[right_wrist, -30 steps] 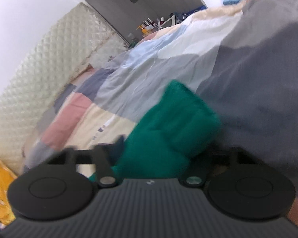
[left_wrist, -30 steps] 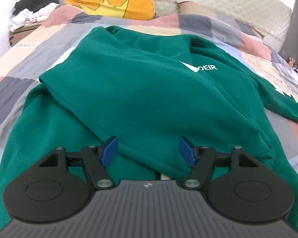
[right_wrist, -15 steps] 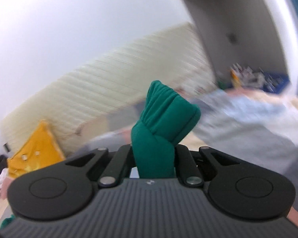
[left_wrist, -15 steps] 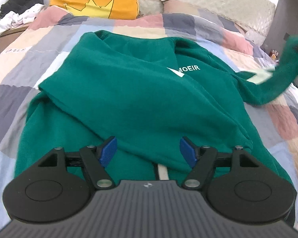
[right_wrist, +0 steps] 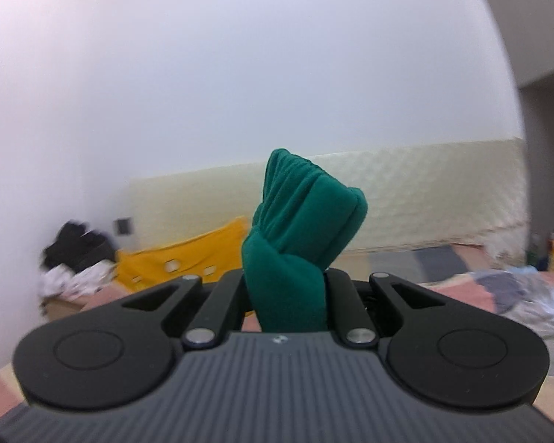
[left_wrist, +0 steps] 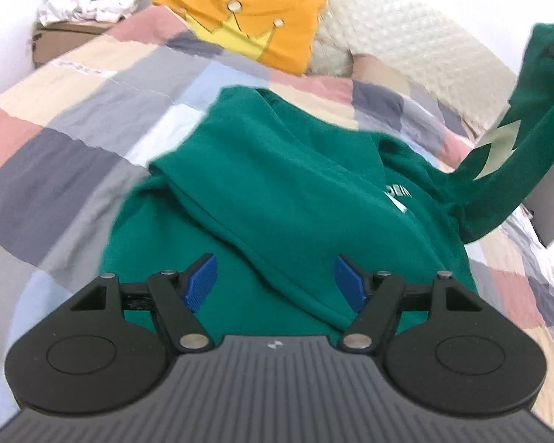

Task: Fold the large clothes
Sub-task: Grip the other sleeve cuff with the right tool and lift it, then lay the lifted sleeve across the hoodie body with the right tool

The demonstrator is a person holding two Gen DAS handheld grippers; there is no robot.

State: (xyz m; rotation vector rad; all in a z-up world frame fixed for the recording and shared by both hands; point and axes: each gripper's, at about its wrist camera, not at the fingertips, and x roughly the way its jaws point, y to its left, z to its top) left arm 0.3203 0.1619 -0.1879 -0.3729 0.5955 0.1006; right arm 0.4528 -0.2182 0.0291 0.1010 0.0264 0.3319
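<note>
1. Lying spread across the patchwork quilt [left_wrist: 66, 147], the green sweatshirt [left_wrist: 277, 192] is the landmark here: its body runs from just under the left gripper [left_wrist: 275, 278] away toward the yellow cushion [left_wrist: 247, 33] at the head of the bed.
2. The left gripper hangs over the near hem of the sweatshirt with its blue pads [left_wrist: 199, 282] well apart and nothing pinched between them; a folded ridge of the cloth passes below the gap.
3. The right gripper [right_wrist: 286, 288] has just been closing, and its jaws are now clamped on the bunched cuff of the sleeve [right_wrist: 295, 236], which sticks up between them.
4. From the left wrist view, that sleeve [left_wrist: 513, 155] rises off the sweatshirt's right shoulder, up and out to the right, clear of the quilt, with a pale zigzag mark along it.
5. The sleeve's long axis therefore points away from the sweatshirt's body, slanting upward to the cuff at the top right edge.
6. My judgement: the fold calls for carrying the cuff back across the sweatshirt's chest, toward its left side, so the sleeve lies over the body.
7. The right hand alone has the sleeve; the left is nearer the hem and could pin it while the sleeve swings over.
</note>
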